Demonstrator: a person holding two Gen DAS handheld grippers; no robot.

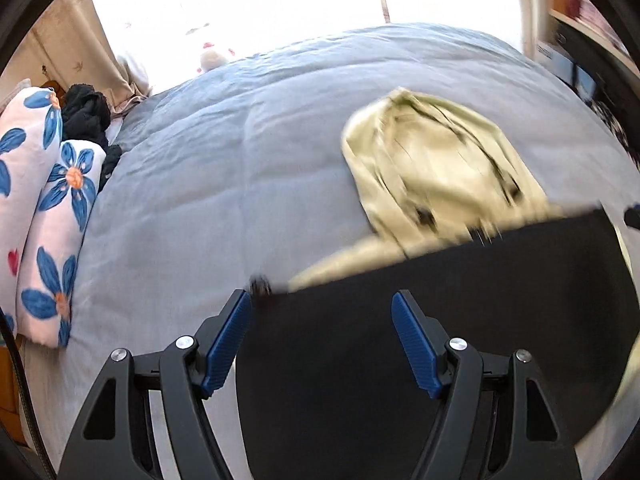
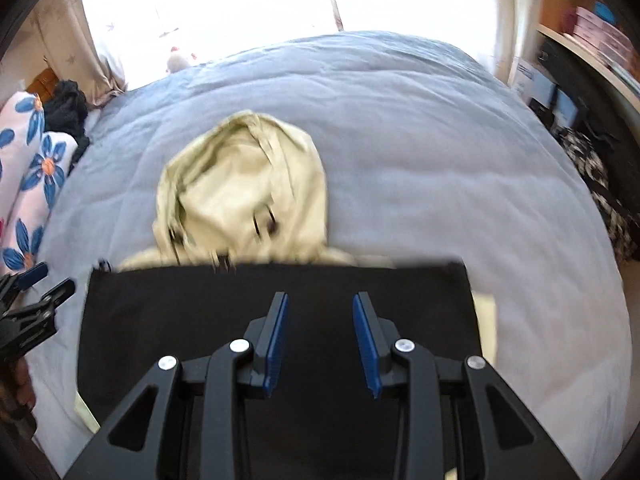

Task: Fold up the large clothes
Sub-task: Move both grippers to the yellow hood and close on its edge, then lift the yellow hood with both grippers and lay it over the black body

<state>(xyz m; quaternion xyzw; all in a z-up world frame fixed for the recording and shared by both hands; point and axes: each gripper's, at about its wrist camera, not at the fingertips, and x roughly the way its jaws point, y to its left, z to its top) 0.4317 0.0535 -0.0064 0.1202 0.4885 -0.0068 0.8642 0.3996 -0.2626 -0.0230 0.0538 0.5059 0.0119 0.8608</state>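
On 1 grey bed [image 2: 400, 140] lie 1 cream garment [image 2: 240, 184] and 1 black garment [image 2: 160, 308]; both hand-held grippers, left [image 1: 322, 312] and right [image 2: 320, 312], gape empty.

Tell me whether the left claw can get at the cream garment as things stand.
Probably yes. The left claw is open and empty, and the cream garment lies exposed on the blue duvet just beyond the black cloth, with nothing covering its far part.

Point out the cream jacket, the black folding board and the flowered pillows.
Crumpled cream fabric jacket [image 2: 240, 184]: right wrist view, centre of bunch.
Flat black rectangular folding board [image 2: 180, 312]: right wrist view, left half.
White blue-flowered pillows [image 1: 52, 208]: left wrist view, nearer pillow.
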